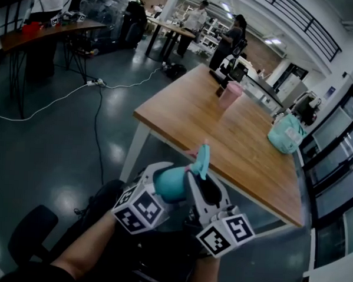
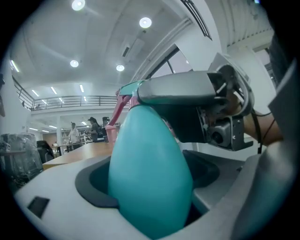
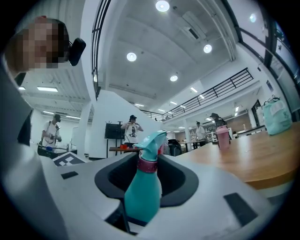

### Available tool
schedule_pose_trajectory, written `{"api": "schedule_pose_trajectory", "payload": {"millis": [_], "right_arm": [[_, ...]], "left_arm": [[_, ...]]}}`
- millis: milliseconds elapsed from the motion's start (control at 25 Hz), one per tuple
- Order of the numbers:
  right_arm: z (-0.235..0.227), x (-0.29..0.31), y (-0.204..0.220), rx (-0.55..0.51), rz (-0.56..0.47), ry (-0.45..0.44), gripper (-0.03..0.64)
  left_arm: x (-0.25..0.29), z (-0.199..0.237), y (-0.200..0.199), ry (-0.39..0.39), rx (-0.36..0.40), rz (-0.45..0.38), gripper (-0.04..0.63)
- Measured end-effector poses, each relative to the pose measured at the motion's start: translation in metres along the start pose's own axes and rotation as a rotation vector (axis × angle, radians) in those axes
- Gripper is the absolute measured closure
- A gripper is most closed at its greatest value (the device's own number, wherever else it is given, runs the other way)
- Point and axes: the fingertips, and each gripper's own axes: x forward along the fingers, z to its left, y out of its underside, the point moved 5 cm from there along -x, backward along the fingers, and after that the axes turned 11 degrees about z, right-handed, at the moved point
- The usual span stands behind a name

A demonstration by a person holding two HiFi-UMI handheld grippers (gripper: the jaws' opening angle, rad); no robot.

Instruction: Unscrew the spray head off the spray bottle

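I hold a teal spray bottle (image 1: 169, 185) in front of the person, just before the wooden table's near edge. My left gripper (image 1: 162, 187) is shut on its fat body (image 2: 150, 173), which fills the space between the left jaws. The spray head (image 1: 203, 159) sticks up past my right gripper (image 1: 202, 190). In the right gripper view the bottle (image 3: 142, 194) stands between the jaws, its pink collar (image 3: 147, 165) and teal spray head (image 3: 153, 139) above them. Dark space shows on both sides of it, so the right gripper (image 3: 145, 206) stands open around it.
The wooden table (image 1: 224, 128) carries a pink tumbler (image 1: 230, 94) and a teal bag (image 1: 286, 134). Cables (image 1: 98, 107) run over the dark floor at the left. A black chair (image 1: 33, 233) is near the person's legs. People (image 1: 232, 34) stand at tables in the back.
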Motion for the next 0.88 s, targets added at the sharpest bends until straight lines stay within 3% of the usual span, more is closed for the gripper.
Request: {"api": "schedule_pose_trajectory", "payload": {"millis": [240, 640, 760, 880], "right_arm": [[-0.002, -0.011, 0.0, -0.076, -0.032, -0.175, 0.478], [-0.026, -0.018, 0.008, -0.089, -0.12, -0.597, 0.479], [-0.03, -0.017, 0.011, -0.081, -0.109, -0.619, 0.479], [-0.029, -0.016, 0.011, -0.072, -0.123, -0.53, 0.476]], "left_arm": [[-0.006, -0.007, -0.004, 0.068, 0.039, -0.022, 0.166], [-0.006, -0.019, -0.007, 0.144, 0.048, -0.041, 0.166], [-0.005, -0.02, -0.005, 0.136, 0.052, -0.031, 0.166], [-0.003, -0.016, -0.003, 0.112, 0.029, -0.032, 0.166]]}}
